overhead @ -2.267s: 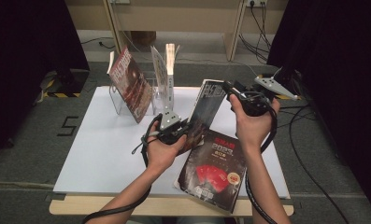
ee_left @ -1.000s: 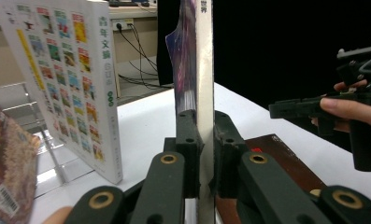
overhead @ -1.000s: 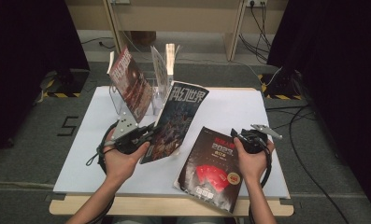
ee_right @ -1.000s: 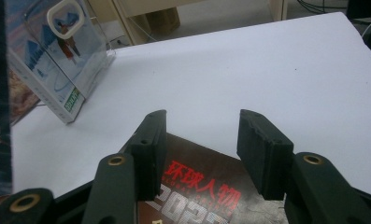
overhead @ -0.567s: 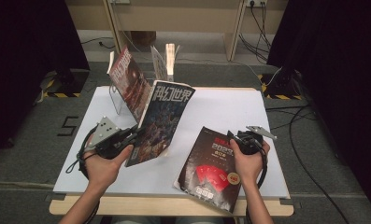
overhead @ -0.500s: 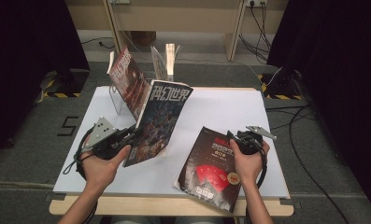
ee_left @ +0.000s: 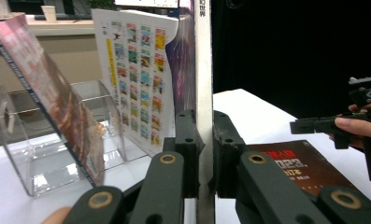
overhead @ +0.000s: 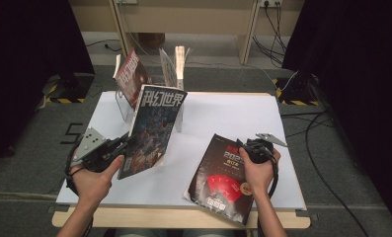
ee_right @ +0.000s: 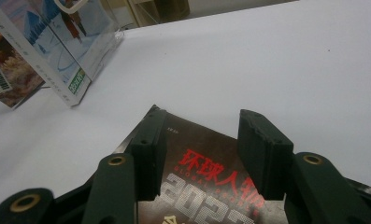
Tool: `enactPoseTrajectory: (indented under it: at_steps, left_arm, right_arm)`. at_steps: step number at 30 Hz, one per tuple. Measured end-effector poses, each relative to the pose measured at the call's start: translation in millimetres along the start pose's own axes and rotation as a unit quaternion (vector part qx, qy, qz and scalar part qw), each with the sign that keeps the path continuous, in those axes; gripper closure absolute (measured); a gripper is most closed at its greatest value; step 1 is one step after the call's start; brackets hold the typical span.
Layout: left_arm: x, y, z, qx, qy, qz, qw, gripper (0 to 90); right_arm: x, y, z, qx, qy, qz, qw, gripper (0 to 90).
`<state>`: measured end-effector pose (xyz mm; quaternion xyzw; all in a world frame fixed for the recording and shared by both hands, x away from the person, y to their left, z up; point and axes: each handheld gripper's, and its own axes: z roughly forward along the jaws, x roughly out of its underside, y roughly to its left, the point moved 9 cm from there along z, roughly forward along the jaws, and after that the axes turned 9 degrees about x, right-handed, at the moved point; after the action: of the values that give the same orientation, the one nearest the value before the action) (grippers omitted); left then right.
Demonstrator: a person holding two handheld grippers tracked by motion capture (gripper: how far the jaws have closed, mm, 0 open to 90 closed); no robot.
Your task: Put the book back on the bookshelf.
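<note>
Left gripper (overhead: 118,148) clamped on magazine (overhead: 154,128) spine, upright, at 5 o'clock of rack (overhead: 171,74). Right gripper (overhead: 243,146) released above red magazine (overhead: 223,180). Next: slot into rack.

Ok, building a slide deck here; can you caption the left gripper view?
Left tongs clamp an upright magazine by its spine, beside a clear acrylic rack holding a leaning magazine.

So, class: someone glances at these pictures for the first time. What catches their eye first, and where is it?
The blue magazine stands upright at the table's left, its edge clamped in the left gripper. A dark red-lettered magazine lies flat at the near right, under the open right gripper. Behind stands a clear rack with another magazine leaning in it.
</note>
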<state>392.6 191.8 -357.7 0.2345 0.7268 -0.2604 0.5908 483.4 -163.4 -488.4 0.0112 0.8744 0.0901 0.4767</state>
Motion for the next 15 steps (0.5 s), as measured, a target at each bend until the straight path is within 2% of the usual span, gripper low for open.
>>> enactPoseTrajectory:
  at_steps: [8,15]
  left_arm:
    - [-1.5,13.9,-2.1,-0.02,-0.009,-0.008,0.9997,83.1]
    - [-0.3,24.5,-12.3,-0.038,-0.017,-0.014,0.999,83.1]
  right_arm:
    - [-0.7,-0.4,0.9,0.0,-0.001,0.0,1.0,53.6]
    - [-0.6,-4.5,0.2,0.003,-0.001,0.006,1.0,53.7]
